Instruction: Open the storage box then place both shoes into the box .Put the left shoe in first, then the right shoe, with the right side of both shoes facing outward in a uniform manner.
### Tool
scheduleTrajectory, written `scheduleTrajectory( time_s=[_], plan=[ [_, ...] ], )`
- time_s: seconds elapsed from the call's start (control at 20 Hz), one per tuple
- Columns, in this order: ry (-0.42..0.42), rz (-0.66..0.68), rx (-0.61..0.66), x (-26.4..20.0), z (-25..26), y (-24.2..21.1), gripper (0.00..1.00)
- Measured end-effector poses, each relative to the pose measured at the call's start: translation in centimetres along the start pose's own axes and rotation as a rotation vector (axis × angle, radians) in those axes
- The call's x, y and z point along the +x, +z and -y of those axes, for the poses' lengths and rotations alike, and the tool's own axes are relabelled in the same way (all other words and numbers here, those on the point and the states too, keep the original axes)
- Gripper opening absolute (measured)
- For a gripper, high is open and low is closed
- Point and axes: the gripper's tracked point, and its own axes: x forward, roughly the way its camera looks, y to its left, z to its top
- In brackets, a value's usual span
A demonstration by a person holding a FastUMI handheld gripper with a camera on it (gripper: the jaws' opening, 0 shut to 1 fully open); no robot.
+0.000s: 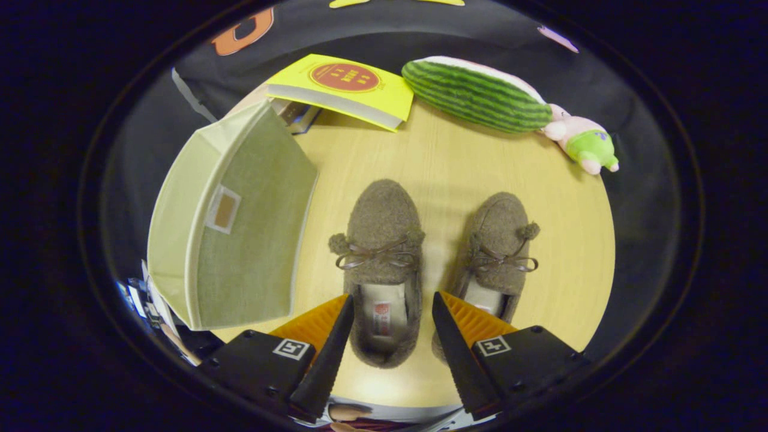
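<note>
Sitting side by side on the round wooden table (432,162): 2 brown fleece shoes, toes pointing away. Left shoe (381,264), heel opening between the fingers; right shoe (495,252) just beside it, its heel partly behind the right finger. Gripper (390,306): fingers spread apart, straddling the left shoe's heel, clamped on nothing. Storage box (240,222): pale green fabric, just left of the shoes, lid apparently still closed. Beyond: 1 yellow book (345,87), 1 watermelon plush (477,93), 1 small pink-and-green plush toy (582,144). Risks, as judged: taking a shoe before the box is opened breaks the order; soft fleece may slip or fold under a shallow pinch; the neighbouring shoe may be nudged aside.
</note>
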Motion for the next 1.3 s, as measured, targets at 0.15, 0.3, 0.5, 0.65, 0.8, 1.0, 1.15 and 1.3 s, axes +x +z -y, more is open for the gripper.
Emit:
scheduleTrajectory(
  time_s=[0.15, 0.3, 0.5, 0.65, 0.8, 1.0, 1.15, 1.3],
  plan=[
    [-0.018, -0.023, -0.016, 1.7, 0.4, 0.3, 0.65],
    [-0.07, -0.025, -0.047, 4.3, 1.0, 0.9, 0.48],
    [-0.103, 0.016, 0.004, 5.7, 1.3, 1.2, 0.17],
    [-0.062, 0.005, 0.071, 4.1, 0.4, 0.3, 0.06],
    [-0.077, 0.046, 0.041, 0.9, 0.0, 0.2, 0.06],
    [-0.059, 0.087, 0.055, -4.0, -1.3, 0.5, 0.06],
    [-0.035, 0.135, 0.085, -8.0, -2.7, 2.1, 0.06],
    [-0.027, 0.19, 0.099, -11.2, -4.3, 4.1, 0.06]
  ],
)
